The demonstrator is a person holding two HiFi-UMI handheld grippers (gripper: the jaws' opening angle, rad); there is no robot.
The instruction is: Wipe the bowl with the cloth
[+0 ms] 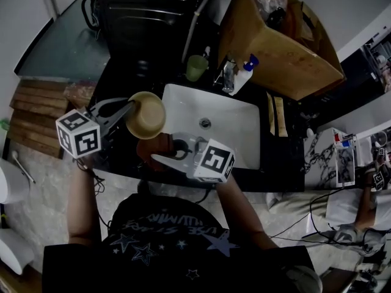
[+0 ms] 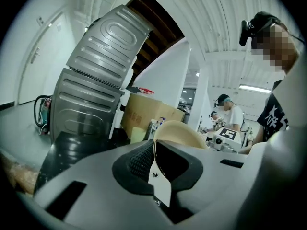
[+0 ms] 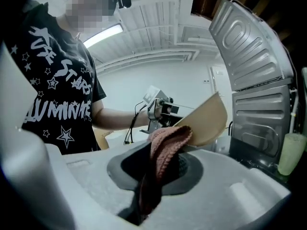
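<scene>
In the head view my left gripper point(image 1: 131, 107) is shut on the rim of a tan bowl point(image 1: 146, 115), held tilted above the dark counter just left of the sink. In the left gripper view the left gripper point(image 2: 154, 151) pinches the thin edge of the bowl point(image 2: 178, 131). My right gripper point(image 1: 161, 157) points left below the bowl, shut on a reddish-pink knitted cloth point(image 1: 154, 146). In the right gripper view the cloth point(image 3: 168, 143) bulges out of the right gripper point(image 3: 163, 163), its top close against the bowl point(image 3: 207, 120); whether they touch I cannot tell.
A white sink point(image 1: 238, 133) lies right of the bowl. Behind it stand a green cup point(image 1: 196, 67), a spray bottle point(image 1: 244, 75) and a cardboard box point(image 1: 278, 44). A dark appliance with a raised metal lid point(image 2: 103, 75) sits at the back. Wooden slats point(image 1: 36, 112) lie left.
</scene>
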